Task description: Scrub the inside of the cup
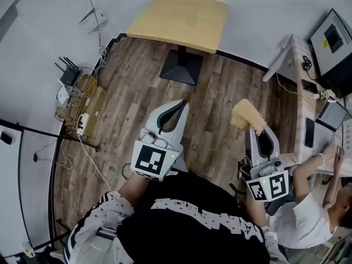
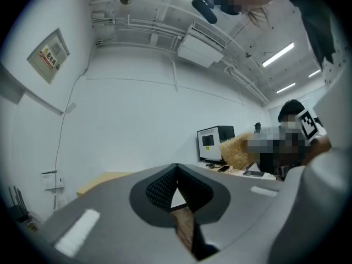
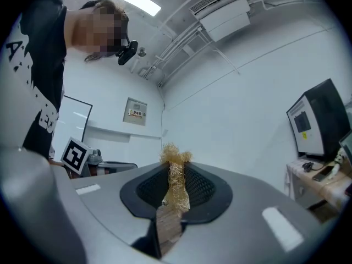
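Wood floor, office room. Near: left gripper jaws together, empty, likely kept free for the cup. Right gripper clamped on straw scrubber, tuft forward for scrubbing. Far: table. No cup in any of 3 views.

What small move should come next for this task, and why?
Probably look around for the cup: none shows in any view, while the right gripper clamps the straw-coloured scrubber and the left gripper, jaws shut on nothing, is free to take it.
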`<move>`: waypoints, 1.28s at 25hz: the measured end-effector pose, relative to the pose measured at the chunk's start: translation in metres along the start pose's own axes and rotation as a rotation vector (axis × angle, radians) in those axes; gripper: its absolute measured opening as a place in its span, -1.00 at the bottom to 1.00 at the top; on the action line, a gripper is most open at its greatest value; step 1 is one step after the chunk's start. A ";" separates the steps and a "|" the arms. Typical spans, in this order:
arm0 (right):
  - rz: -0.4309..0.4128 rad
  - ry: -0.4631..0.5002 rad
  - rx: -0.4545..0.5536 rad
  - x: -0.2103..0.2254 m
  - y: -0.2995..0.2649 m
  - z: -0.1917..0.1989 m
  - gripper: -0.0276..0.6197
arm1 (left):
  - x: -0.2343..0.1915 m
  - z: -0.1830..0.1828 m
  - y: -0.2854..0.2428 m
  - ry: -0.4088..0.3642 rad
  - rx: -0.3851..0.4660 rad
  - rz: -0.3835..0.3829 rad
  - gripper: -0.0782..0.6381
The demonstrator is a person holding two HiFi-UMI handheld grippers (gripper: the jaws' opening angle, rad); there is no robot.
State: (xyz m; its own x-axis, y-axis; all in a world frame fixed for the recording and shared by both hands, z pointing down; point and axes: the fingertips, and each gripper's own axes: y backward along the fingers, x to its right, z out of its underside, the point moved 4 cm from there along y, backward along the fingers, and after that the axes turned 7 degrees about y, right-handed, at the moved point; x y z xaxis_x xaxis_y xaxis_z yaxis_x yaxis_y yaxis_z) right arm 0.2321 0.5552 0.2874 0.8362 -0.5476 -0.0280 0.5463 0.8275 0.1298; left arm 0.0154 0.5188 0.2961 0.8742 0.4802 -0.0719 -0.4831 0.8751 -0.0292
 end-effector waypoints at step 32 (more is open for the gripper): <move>0.176 0.043 -0.118 0.068 -0.295 0.020 -0.66 | -0.276 -0.012 -0.209 0.047 0.018 0.078 -0.72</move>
State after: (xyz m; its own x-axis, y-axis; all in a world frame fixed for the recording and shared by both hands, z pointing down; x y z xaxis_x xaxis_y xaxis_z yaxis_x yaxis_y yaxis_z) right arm 0.1271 0.2709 0.2665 0.9192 -0.3894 -0.0577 0.3911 0.9202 0.0195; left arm -0.1259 0.2024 0.3097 0.8306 0.5438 -0.1198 -0.5481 0.8364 -0.0037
